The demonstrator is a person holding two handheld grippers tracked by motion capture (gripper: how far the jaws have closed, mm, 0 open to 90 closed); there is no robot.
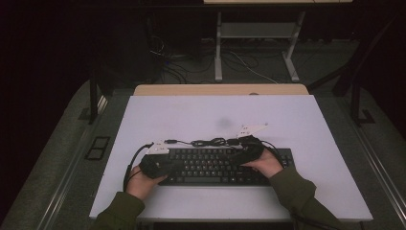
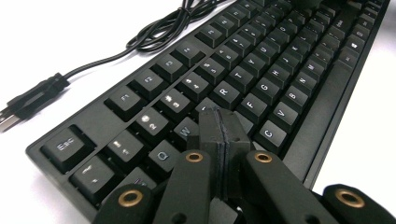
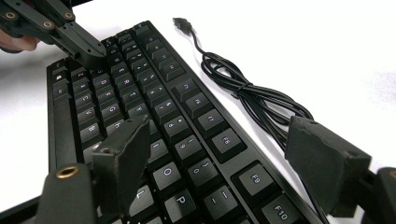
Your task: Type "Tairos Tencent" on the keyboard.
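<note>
Keyboard [image 1: 210, 166] is the landmark: it lies flat on the white table [image 1: 201, 115], near the edge on your side, its long side running left to right.

At the left end of the keyboard you hold the left gripper [image 1: 165, 163]. Its jaws are fully closed, pressed flat one against the other with nothing between them. In the left gripper view this closed tip [image 2: 223, 130] is down on the keys in the left part of the keyboard [image 2: 243, 79], close to W, R and C; whether it presses one key I cannot tell. In the right gripper view the same closed tip [image 3: 91, 49] sits on the far end of the keyboard [image 3: 154, 112].

Behind the keyboard, on the side away from you, the cable [image 1: 210, 142] lies in a loose bundle on the table, just beside the back edge. Its USB plug [image 2: 18, 109] rests on the table, off the corner with the Esc key.

At the right part of the keyboard you hold the right gripper [image 1: 249, 151]. Its jaws stand wide apart and hold nothing. In the right gripper view one jaw hangs over the letter keys near O and L, and the other over the back edge, beside the cable [image 3: 252, 100].
</note>
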